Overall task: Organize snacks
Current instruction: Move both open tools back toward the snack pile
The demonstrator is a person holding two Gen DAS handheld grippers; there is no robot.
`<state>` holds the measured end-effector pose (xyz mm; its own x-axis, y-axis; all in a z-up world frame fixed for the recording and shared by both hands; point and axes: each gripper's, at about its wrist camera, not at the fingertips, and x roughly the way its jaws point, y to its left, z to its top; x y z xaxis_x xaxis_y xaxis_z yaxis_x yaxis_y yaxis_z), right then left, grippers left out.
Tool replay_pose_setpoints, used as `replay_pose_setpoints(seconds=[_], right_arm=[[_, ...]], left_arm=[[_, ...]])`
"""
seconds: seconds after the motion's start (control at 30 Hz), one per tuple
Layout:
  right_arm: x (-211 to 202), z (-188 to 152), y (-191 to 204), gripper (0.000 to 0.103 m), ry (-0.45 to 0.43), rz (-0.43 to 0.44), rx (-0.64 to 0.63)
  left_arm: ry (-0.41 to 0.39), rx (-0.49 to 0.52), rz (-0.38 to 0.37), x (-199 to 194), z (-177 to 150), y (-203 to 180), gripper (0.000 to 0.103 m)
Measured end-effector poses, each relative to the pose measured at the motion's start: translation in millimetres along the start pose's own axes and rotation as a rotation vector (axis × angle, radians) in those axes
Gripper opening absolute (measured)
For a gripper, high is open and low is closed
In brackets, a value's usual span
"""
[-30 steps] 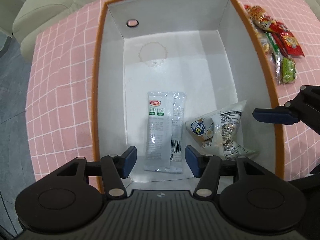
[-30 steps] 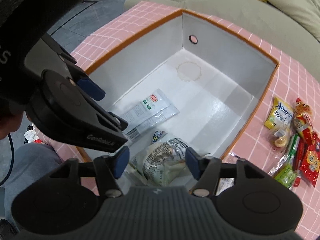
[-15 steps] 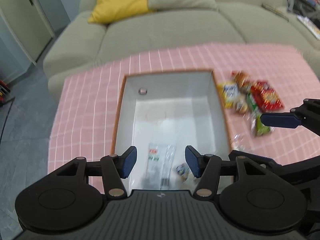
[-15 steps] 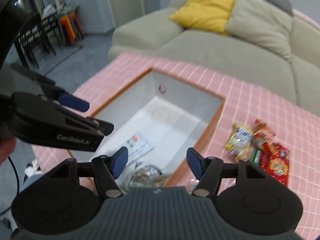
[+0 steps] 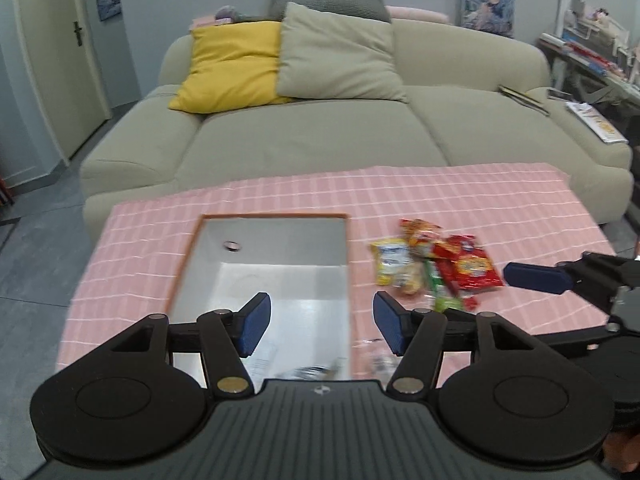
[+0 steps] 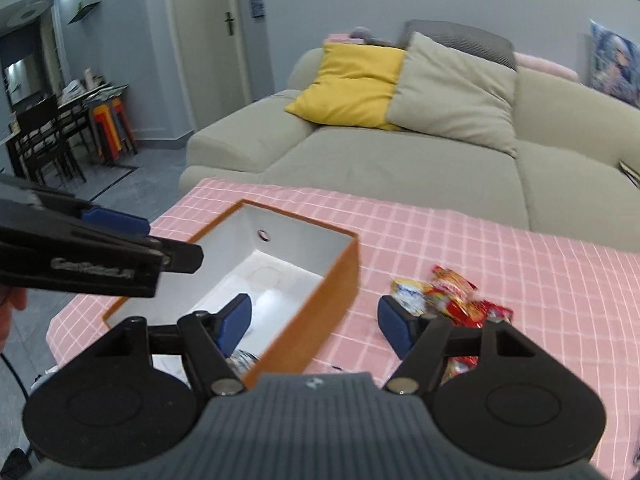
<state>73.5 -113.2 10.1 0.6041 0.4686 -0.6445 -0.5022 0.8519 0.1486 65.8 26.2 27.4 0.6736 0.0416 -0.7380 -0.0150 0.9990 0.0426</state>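
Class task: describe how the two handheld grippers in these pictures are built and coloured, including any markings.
Both are matte black. The left gripper and right gripper each have a ribbed grey-black body bearing a small logo, two round disc housings, angular linkage arms with silver pivot pins, and two fingers tipped with flat blue pads. Pale embossed lettering runs along the left gripper's side; it is too blurred to read.

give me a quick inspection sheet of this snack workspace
surface: pink checked cloth over the table
job's things: open box, white inside, packets blurred at its near end; snack pile on the cloth beside it
clutter: nothing seen
grippers: left gripper jaws opening, nothing between them; right gripper nothing between its jaws
cables: dark cable at the right wrist view's left edge
surroundings: sofa, yellow cushion, grey cushion, door
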Motion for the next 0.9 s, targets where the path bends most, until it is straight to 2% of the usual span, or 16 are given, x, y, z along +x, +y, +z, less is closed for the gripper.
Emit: replay_pose_setpoints(seconds=[0.4,0.63,0.9], right_arm=[[3,-63,-74,0.067,0.070,-0.100,0.098],[8,-95,-109,0.067,0.135,-0.129,0.153],[22,-110,-124,0.067,0.174,-0.127,0.191]], left_arm=[[0.046,-0.047,-0.152,38,-37,-63,0.070],[0.110,-0.069,-0.150,66,-67,-95,0.070],[0.165,-0.080,-0.143,90,-80,-97,0.070]])
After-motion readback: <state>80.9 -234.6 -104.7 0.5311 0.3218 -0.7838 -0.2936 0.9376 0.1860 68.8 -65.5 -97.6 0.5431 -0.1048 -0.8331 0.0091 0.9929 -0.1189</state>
